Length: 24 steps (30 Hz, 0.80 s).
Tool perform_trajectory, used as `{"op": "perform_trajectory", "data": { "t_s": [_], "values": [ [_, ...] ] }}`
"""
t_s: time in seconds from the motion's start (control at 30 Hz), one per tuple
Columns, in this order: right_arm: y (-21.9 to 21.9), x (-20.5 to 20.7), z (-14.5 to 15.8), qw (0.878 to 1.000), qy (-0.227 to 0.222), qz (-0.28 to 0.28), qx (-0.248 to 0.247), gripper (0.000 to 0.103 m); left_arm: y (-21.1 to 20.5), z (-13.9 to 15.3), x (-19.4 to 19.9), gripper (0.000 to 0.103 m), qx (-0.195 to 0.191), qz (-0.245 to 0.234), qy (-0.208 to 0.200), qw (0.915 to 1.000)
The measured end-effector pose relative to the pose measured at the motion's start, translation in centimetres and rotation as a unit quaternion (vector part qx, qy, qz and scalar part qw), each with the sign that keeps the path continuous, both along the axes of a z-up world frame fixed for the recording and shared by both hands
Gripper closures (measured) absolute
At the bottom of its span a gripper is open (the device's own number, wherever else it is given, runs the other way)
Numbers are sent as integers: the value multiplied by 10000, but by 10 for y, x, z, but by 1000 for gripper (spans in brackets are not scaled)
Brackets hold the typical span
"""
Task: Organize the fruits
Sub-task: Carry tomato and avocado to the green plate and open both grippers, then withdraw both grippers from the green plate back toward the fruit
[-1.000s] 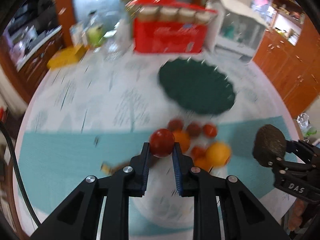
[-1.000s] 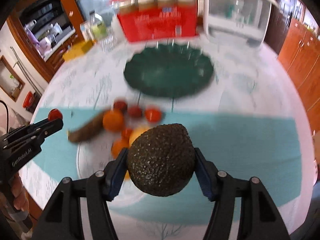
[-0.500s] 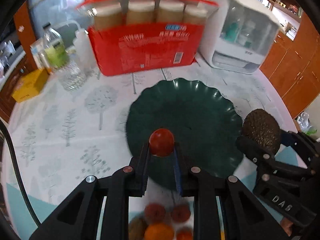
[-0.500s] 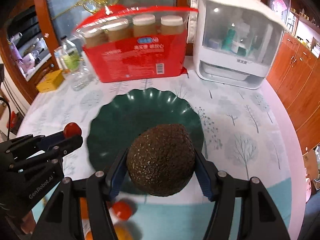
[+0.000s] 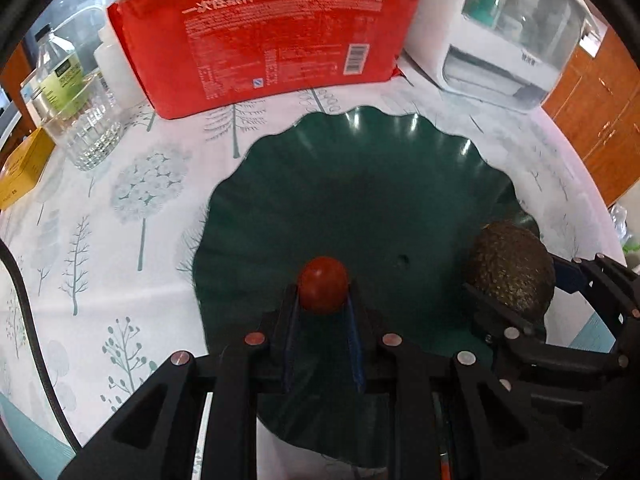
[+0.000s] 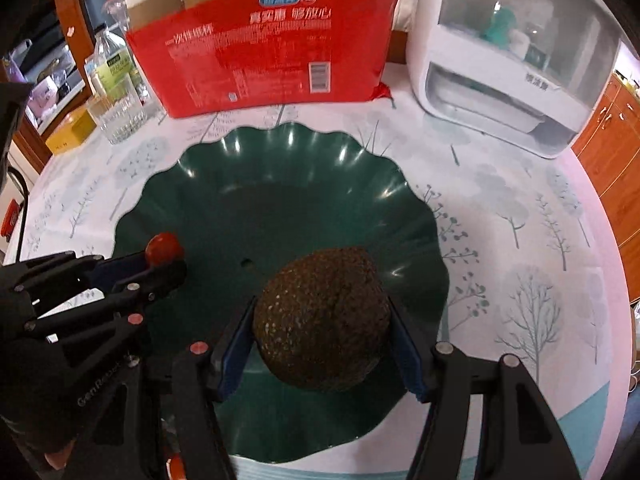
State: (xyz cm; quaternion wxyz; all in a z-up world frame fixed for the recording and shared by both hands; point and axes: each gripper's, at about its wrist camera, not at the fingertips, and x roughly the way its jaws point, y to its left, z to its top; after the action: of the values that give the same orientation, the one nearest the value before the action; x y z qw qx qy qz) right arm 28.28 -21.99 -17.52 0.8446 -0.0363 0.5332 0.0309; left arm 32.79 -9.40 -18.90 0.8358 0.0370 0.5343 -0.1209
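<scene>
A dark green scalloped plate (image 5: pixel 360 184) (image 6: pixel 280 184) lies on the tree-patterned tablecloth. My left gripper (image 5: pixel 323 300) is shut on a small red tomato (image 5: pixel 323 290) and holds it over the plate's near left part; it shows in the right wrist view too (image 6: pixel 163 247). My right gripper (image 6: pixel 322 336) is shut on a dark, bumpy avocado (image 6: pixel 322 318) over the plate's near right part; the avocado also shows in the left wrist view (image 5: pixel 514 268). The two grippers are side by side, apart.
Behind the plate stands a red pack of paper cups (image 5: pixel 272 32) (image 6: pixel 260 48). A white appliance with a clear lid (image 5: pixel 508 36) (image 6: pixel 512 60) is at the back right. A glass (image 5: pixel 90 136), a bottle (image 5: pixel 56 76) and a yellow box (image 5: pixel 20 172) stand at the back left.
Both grippers have moved forward from the fruit pile to over the green plate, each still holding its fruit. The pile has dropped out of view.
</scene>
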Motion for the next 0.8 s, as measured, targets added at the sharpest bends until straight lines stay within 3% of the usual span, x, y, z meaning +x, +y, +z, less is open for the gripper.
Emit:
{"op": "perform_trajectory", "data": {
  "t_s": [0.07,0.17,0.23,0.43,0.8],
  "values": [
    [1,0,0,10000,-33,36,-48,38,0,-4,1,82,33,-4,55,10000],
    [3,-2,4,9998,-139,71,-149,38,3,-4,2,71,11,79,76,9999],
    [1,-2,6,9997,-160,80,-140,38,6,-2,2,52,64,139,31,9999],
    [-9,-6,18,9998,-205,32,41,38,15,11,0,20,46,267,-85,9996],
    [-3,-29,57,9987,-502,74,91,38,24,47,-20,17,32,261,-294,9992]
  ]
}}
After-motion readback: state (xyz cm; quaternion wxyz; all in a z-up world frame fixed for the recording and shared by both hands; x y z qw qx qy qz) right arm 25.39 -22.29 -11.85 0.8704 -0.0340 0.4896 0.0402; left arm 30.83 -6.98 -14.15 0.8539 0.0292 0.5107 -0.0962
